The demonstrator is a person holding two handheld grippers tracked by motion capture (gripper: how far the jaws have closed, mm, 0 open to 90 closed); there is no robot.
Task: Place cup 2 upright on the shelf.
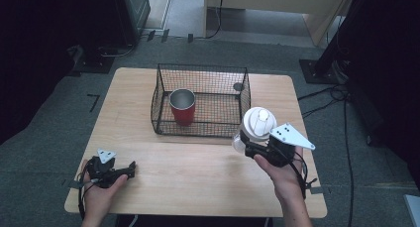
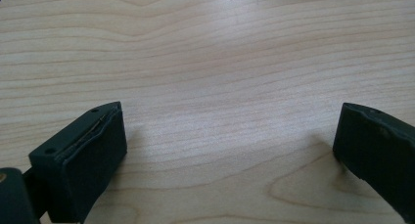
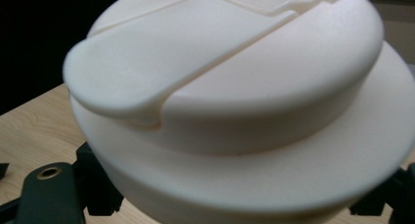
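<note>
Pale wood grain runs across the rectangular counter [image 1: 198,172], which carries a black wire-mesh basket [image 1: 200,68] towards its far edge, and inside that basket, near its left front, a red metal cup with a bare steel rim [image 1: 182,107] stands upright. Just outside the basket's right front corner, the right gripper [image 1: 246,141] holds a white plastic bottle with a round flip-top lid [image 1: 257,123] above the counter; its fingers pinch the bottle below the lid, as the right gripper view shows. The left gripper [image 1: 130,168] rests on the counter near the left front corner, its fingers [image 2: 88,155] spread wide with bare wood between them. The step in hand looks like carrying the bottle to the basket; the next move would call for lifting it over the mesh wall and lowering it beside the cup before letting go. No brand, label or writing can be read on anything.
</note>
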